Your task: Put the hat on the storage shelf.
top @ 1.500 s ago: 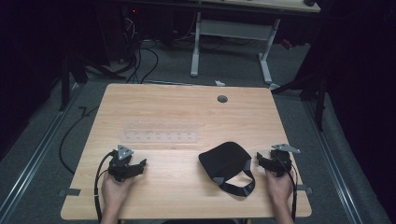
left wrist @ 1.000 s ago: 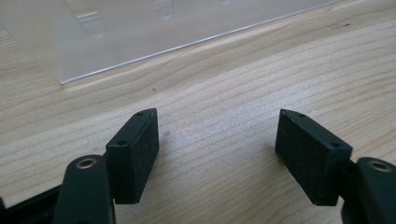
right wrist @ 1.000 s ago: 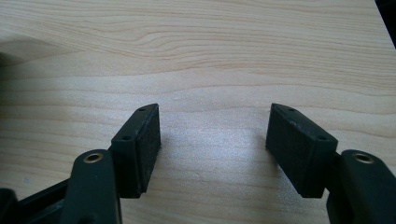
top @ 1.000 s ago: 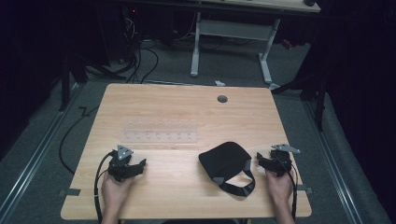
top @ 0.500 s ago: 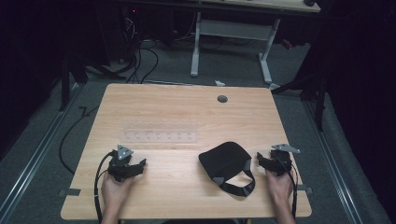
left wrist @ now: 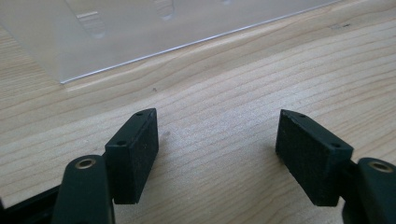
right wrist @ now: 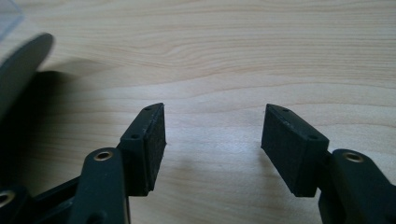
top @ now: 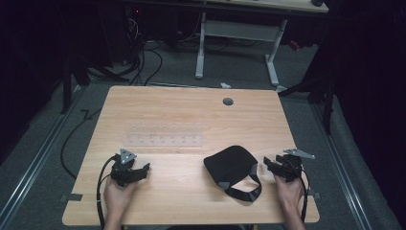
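A black pouch [top: 232, 164] with a strap lies on the wooden table [top: 191, 110], right of centre near the front. My left gripper [top: 142, 168] rests low at the front left, open, with bare wood between its jaws [left wrist: 217, 126]. A clear plastic plate [top: 165, 139] lies just beyond it, and its edge [left wrist: 140, 28] crosses the top of the left gripper view. My right gripper [top: 269, 164] sits right of the pouch, pointing toward it. Its jaws [right wrist: 215, 119] have just been closing a little, still open with nothing between them. The pouch's edge [right wrist: 18, 70] is at the left.
A round cable hole [top: 228, 101] sits near the table's far edge. Cables trail from both grippers off the front edge. Beyond the table stand a white desk frame [top: 237, 33] and floor cables [top: 139, 57].
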{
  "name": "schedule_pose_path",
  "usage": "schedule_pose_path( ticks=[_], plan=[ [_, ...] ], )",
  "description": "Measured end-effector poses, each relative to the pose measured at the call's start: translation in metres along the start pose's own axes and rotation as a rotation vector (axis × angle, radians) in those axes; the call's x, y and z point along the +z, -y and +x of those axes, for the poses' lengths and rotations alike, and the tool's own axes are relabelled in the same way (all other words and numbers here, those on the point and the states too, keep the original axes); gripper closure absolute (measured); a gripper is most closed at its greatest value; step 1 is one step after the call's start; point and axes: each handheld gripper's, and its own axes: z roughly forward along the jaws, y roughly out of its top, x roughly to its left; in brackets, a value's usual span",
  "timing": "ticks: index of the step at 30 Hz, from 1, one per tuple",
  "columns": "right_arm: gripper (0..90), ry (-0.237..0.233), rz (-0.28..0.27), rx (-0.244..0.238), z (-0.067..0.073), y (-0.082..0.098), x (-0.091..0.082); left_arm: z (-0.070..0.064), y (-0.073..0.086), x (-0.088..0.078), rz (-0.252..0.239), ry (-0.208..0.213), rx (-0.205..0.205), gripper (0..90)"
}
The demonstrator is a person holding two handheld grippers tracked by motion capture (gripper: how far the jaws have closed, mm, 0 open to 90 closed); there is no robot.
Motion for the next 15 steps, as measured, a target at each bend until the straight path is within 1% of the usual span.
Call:
schedule_pose_path(
  ticks=[3,5,9,12,13,15],
  plan=[
    [40.9,-0.032,-0.013,0.003,0.002,0.001,-0.008,0.000,0.000,0.000,-0.001,0.001,-0.001,30.4],
    [41.1,-0.047,-0.017,-0.006,0.004,0.002,-0.013,0.000,0.000,0.000,0.000,0.000,0.000,30.4],
    [41.2,-0.076,-0.031,-0.012,0.010,0.004,-0.023,0.000,0.000,0.000,-0.001,0.001,-0.001,30.4],
    [41.1,-0.112,-0.042,-0.009,0.013,0.004,-0.029,0.000,0.000,0.000,-0.001,0.001,-0.001,30.3],
    [41.3,-0.118,-0.046,-0.006,0.015,0.004,-0.031,0.000,0.000,0.000,-0.001,0.001,-0.001,30.3],
    [41.5,-0.134,-0.062,-0.009,0.020,0.004,-0.035,0.000,0.000,0.000,0.000,0.001,0.000,30.3]
  ],
)
